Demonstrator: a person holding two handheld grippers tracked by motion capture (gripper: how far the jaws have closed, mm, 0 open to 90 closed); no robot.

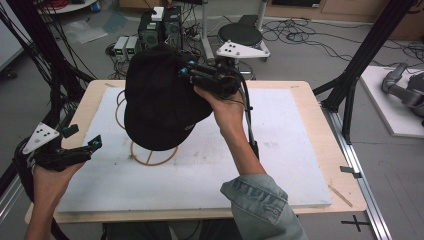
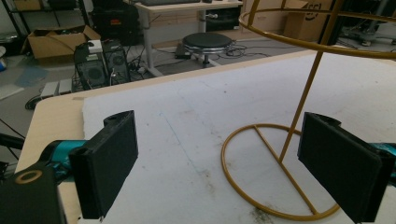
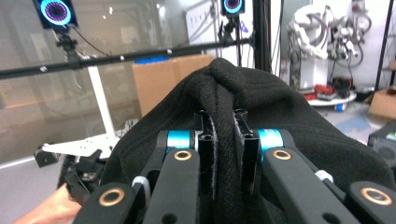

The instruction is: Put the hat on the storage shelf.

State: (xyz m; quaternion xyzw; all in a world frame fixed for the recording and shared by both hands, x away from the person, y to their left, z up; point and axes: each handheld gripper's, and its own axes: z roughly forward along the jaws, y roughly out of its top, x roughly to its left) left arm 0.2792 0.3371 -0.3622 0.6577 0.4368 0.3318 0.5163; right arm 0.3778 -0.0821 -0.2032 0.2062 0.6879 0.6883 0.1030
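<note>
Denim-sleeved and reaching in from the near edge, my right arm lifts the right gripper [image 1: 192, 75] over the middle of the surface [image 1: 280, 165], its jaws clamped together on a pinched fold of a black cap [image 1: 157, 102]. From the right gripper view, the fold of the cap [image 3: 224, 140] stands squeezed between the two black jaws, with the rest of the dark fabric spreading out beyond them and falling away on both sides.

Seen from the high view, the cap hangs above the left-centre of the white-topped surface, directly over a yellow wire stand [image 1: 150, 157]. Its crown faces up and toward the far side. Part of the stand's round base ring shows below the cap's near edge, and a curve of its upper wire shows at the cap's left. I cannot tell whether the cap touches the stand or hangs just clear of it.

My left gripper [image 1: 82, 137] sits at the near left corner of the surface, well apart from the cap, with its jaws spread wide and nothing between them. The left gripper view looks across the white top toward the stand [image 2: 280, 172]: its base ring lies flat, a slim upright rises from it, and a large hoop crosses the top right of that view. The left gripper [image 2: 233, 172] frames the base ring without touching it.
</note>
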